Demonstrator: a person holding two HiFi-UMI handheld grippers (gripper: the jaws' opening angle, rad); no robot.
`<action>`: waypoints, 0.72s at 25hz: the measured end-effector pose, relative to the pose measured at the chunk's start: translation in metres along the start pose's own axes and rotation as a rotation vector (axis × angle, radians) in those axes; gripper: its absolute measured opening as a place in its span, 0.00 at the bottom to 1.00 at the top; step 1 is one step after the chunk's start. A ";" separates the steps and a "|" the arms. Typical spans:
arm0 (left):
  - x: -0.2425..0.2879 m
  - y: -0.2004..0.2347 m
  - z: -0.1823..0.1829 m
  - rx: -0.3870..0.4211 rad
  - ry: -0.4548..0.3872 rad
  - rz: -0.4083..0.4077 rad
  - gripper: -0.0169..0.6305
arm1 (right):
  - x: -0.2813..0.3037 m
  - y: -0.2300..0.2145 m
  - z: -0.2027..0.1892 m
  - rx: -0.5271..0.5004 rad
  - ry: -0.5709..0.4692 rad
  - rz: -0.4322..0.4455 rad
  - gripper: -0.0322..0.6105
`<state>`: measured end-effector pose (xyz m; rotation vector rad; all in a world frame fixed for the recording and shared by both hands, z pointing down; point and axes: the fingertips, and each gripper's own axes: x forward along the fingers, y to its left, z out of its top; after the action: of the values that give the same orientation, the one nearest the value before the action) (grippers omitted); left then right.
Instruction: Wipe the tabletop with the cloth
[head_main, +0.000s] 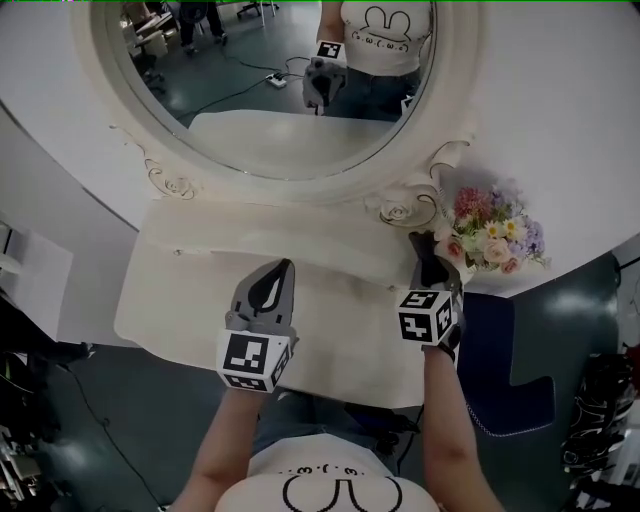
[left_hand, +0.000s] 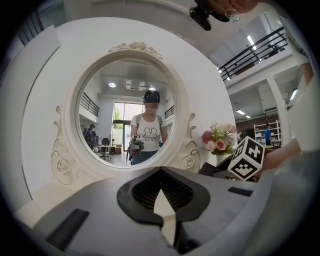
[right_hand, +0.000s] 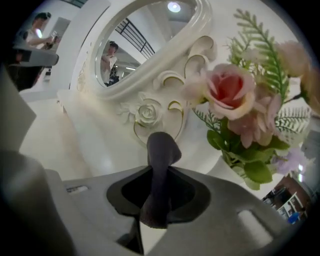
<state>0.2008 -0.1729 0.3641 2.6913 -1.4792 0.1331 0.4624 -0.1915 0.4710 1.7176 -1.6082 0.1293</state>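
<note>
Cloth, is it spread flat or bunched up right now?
Bunched up: the dark cloth is pinched into a narrow wad between the right gripper's jaws, sticking out past them.

Ornate oval mirror (head_main: 270, 90) against white wall (head_main: 560, 120).

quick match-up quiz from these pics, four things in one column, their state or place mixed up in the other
1 left gripper
2 right gripper
3 flowers
4 mirror

A shut on the dark cloth
B just right of the mirror frame
C shut, holding nothing
D reflects a person in a white shirt

Pairs: 1-C, 2-A, 3-B, 4-D
</note>
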 end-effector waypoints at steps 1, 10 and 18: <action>0.002 0.002 -0.001 -0.001 0.003 0.003 0.02 | 0.004 -0.001 0.001 -0.036 0.007 -0.018 0.18; 0.013 0.015 -0.008 -0.008 0.011 -0.037 0.02 | 0.038 0.015 -0.008 -0.120 0.162 0.017 0.17; 0.017 0.044 -0.006 -0.007 0.018 -0.121 0.02 | 0.045 0.024 0.000 0.032 0.230 0.027 0.17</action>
<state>0.1726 -0.2100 0.3727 2.7573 -1.3050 0.1438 0.4498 -0.2256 0.5063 1.6402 -1.4671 0.3547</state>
